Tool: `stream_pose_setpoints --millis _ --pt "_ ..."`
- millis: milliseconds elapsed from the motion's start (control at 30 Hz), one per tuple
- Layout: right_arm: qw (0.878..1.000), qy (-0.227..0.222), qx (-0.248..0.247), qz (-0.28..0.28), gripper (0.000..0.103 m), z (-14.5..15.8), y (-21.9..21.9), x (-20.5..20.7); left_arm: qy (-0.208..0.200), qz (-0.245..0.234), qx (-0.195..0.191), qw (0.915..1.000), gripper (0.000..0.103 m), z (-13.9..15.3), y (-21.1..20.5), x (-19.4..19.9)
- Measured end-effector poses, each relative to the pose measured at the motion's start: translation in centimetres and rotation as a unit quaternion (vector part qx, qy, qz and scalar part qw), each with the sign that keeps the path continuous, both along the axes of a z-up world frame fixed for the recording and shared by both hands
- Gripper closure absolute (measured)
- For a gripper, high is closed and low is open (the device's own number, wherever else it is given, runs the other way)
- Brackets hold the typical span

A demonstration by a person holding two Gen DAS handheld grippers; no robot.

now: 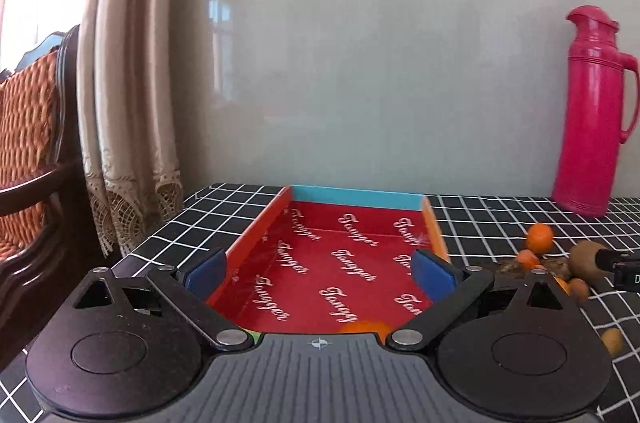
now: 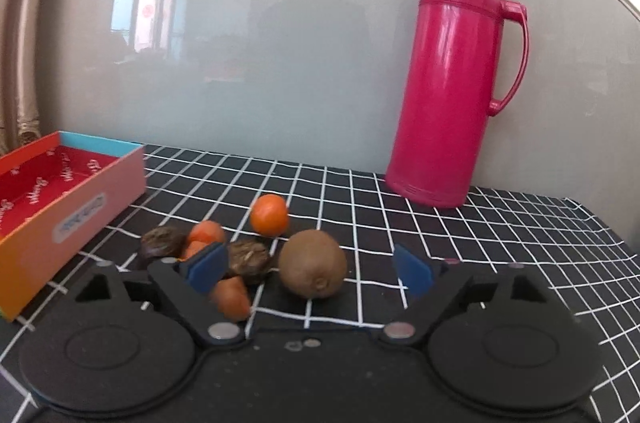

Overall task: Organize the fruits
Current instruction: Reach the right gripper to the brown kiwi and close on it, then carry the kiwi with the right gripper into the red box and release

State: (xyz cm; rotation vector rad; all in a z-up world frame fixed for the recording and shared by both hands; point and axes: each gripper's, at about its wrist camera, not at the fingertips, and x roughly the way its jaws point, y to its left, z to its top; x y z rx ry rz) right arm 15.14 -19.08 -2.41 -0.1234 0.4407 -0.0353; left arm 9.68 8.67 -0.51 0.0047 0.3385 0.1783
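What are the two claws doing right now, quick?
Left claw: open, holding nothing, over the red box.
Right claw: open, holding nothing; the kiwi sits between its fingers, untouched.

Each camera sits low behind its tool, facing the back wall across the bench. The left view looks close over the red box (image 1: pixel 332 263). The right view looks close onto the fruit pile (image 2: pixel 240 255). Both share the pink flask (image 1: pixel 592 111), box and fruit.
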Motion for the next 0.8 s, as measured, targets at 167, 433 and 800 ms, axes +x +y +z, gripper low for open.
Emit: stream_pose_setpoints --millis 167,433,800 --pt "1.000 0.026 0.010 -0.007 0.030 -0.8 -0.6 2.4 0.007 0.023 0.002 0.9997 0.005 -0.3 0.8 1.4" --pt "0.997 0.070 0.022 -0.004 0.055 -2.0 -0.7 5.2 0.028 0.032 -0.013 0.9990 0.005 -0.8 1.9 2.6" --pt "0.999 0.040 0.020 0.008 0.056 -0.3 1.4 3.2 0.026 0.036 -0.014 0.9989 0.004 -0.6 3.6 1.1"
